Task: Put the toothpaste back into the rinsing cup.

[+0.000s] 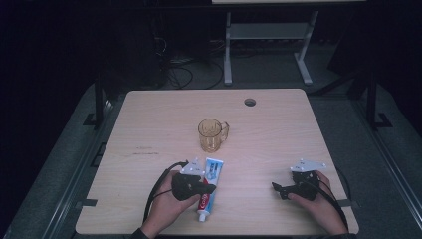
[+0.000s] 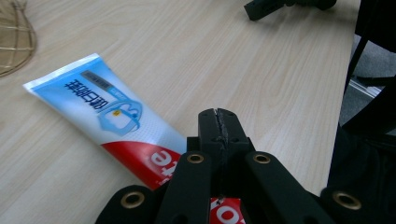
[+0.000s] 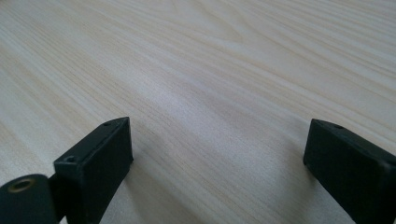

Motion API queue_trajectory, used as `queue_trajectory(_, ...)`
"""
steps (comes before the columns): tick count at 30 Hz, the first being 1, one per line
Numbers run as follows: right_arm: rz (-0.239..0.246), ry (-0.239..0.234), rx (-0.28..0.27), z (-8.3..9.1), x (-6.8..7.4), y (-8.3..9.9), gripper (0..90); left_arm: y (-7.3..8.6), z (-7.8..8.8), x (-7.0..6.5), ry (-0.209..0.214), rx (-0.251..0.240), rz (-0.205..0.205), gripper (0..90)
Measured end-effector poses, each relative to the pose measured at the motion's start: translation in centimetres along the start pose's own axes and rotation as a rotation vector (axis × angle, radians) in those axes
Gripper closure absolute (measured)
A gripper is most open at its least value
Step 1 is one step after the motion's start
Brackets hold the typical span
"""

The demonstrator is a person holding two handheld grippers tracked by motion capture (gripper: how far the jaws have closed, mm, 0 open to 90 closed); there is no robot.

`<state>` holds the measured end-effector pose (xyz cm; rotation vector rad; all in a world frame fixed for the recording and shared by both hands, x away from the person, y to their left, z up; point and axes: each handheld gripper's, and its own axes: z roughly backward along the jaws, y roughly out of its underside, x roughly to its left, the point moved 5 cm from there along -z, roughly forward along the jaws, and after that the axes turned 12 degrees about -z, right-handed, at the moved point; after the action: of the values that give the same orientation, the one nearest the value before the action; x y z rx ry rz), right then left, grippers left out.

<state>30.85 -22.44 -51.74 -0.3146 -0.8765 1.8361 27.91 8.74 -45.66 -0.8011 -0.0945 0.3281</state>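
a toothpaste tube (image 1: 210, 185) lies flat on the table (image 1: 149, 124) near its front edge, cap toward that edge, and an amber mug (image 1: 212, 134) stands upright near the middle. the left gripper (image 1: 211, 188) is over the tube with jaws pressed together, gripping nothing. the right gripper (image 1: 276, 188), near the front right corner, has its jaws wide apart above bare wood.

A pale wooden worktop (image 1: 278, 129) with a round cable hole (image 1: 250, 102) stands on grey floor (image 1: 388, 164) in a dim room, cables (image 1: 181, 74) and a white-legged desk frame (image 1: 268, 37) behind.
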Motion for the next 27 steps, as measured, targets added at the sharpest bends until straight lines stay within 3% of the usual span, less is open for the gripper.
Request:
queue_trajectory(16, 0.003, -0.005, 0.001, 0.0, 0.0, 0.0, 7.1, 0.7, -3.1, -0.7, 0.051, 0.040, -0.004, 90.0)
queue_trajectory(27, 0.003, -0.007, 0.002, -0.1, 0.0, -0.1, 7.2, 1.4, -3.2, -0.7, 0.059, 0.067, 0.002, 90.0)
